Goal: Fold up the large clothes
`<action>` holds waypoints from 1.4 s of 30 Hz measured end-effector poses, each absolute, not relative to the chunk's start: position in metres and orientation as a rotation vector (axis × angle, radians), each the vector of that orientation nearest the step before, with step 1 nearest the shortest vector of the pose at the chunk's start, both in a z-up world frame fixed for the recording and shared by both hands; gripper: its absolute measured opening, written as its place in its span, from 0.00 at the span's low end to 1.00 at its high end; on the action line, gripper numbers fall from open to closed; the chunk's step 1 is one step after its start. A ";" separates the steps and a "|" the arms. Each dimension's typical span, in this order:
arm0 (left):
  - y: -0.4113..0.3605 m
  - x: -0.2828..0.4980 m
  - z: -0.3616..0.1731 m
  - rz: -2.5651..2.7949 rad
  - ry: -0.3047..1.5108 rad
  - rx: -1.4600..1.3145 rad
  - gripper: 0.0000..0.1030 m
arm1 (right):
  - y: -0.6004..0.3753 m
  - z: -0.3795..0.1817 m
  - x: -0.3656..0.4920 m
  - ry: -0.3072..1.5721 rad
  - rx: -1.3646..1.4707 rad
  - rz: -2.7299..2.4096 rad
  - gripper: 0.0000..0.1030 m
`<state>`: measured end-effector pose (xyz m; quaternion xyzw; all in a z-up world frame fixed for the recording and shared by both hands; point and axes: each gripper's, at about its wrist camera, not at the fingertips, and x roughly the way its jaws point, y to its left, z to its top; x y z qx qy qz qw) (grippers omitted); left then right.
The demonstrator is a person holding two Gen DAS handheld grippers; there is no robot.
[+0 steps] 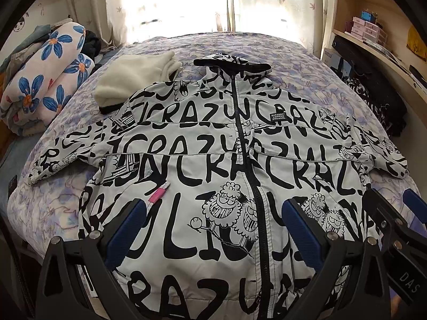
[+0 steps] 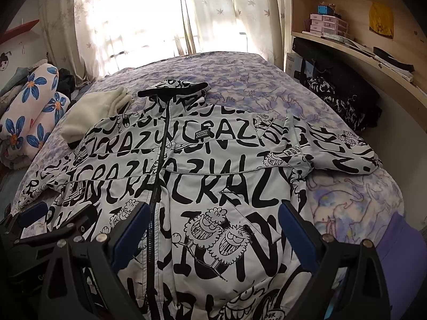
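A white jacket with black lettering and cartoon prints lies spread flat and zipped on the bed, collar at the far end, both sleeves out to the sides. It also fills the right wrist view. My left gripper is open and empty, hovering over the jacket's lower front. My right gripper is open and empty too, just to the right of the zip. The right gripper's fingers show at the right edge of the left wrist view.
The bed has a purple patterned cover. A cream fleece garment lies by the jacket's left shoulder. A rolled flowered quilt sits at the left. Dark clothes and shelves stand at the right. Curtains hang behind.
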<state>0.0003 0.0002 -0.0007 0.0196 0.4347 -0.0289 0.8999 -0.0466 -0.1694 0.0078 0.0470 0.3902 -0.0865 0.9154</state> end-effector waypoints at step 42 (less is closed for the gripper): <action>0.001 -0.005 -0.004 -0.057 0.904 0.048 0.97 | -0.173 0.004 -0.047 0.799 0.111 -0.181 0.94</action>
